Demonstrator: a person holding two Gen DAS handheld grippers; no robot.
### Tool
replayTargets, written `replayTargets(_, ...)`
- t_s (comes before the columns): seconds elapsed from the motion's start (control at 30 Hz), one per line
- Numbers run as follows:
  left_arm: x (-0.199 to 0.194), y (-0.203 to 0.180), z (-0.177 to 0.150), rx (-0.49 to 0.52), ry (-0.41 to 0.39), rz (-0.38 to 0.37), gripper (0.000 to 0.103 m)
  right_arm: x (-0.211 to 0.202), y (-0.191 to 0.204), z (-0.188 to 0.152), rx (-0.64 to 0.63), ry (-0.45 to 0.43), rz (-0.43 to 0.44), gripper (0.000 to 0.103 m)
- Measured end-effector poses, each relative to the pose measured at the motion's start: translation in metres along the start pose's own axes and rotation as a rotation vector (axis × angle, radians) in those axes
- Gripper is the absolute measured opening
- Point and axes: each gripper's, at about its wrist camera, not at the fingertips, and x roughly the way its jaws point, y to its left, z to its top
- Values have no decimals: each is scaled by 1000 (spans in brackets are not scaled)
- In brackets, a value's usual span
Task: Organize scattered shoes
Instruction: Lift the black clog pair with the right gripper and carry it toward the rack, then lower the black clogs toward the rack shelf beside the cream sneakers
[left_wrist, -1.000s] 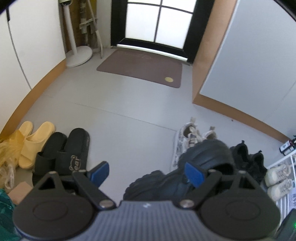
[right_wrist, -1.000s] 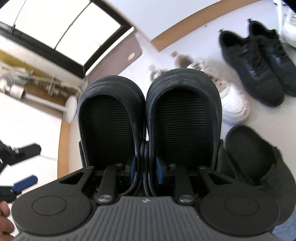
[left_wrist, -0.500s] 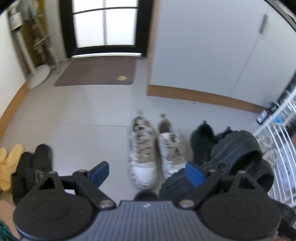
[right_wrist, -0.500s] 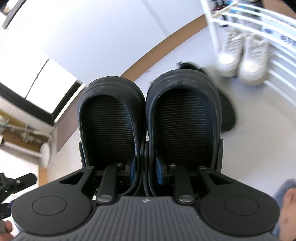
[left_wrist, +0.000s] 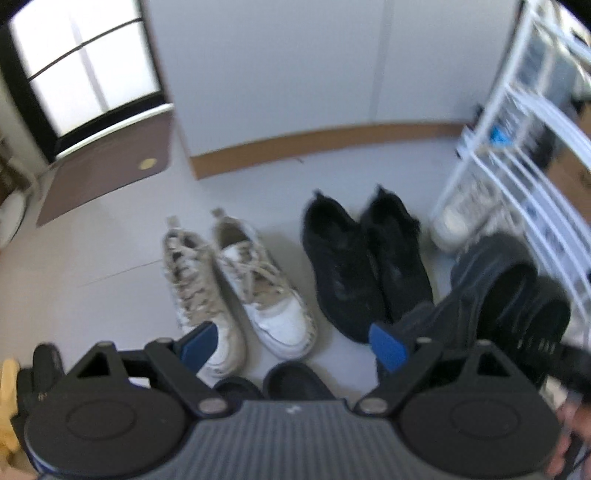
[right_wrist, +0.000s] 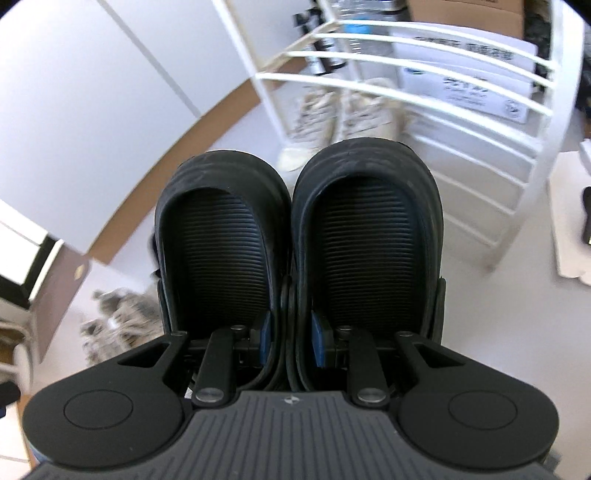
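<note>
Black clogs (right_wrist: 295, 236) are pinched together by their inner walls in the right gripper (right_wrist: 291, 336), up off the floor near the white rack (right_wrist: 436, 99). Left gripper (left_wrist: 291, 343) is spread wide, empty. Mid-carry; next they need a free spot beside the black sneakers (left_wrist: 365, 266).

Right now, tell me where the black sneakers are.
In the left wrist view the black sneakers stand side by side on the floor right of centre, between the white sneakers and the white rack.

clogs (right_wrist: 295, 236): black, ribbed insoles; sneakers (left_wrist: 236, 280): white-beige; trainers (left_wrist: 362, 266): black; rack (right_wrist: 424, 96): white; mat (left_wrist: 107, 166): brown; pads (left_wrist: 388, 345): blue
</note>
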Motion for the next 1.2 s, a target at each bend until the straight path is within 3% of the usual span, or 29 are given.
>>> replayTargets(0.4,38,-59,19,104,40,-59,91,34,-46,52,51,2,-105,25)
replayTargets(0.77,82,-76,21,83,147,-68,91,50,-45,56,63,32,-122,25)
replayTargets(1.2,79,-81,20,98,145,-76,91,65,-65,71,168,54,-109,25)
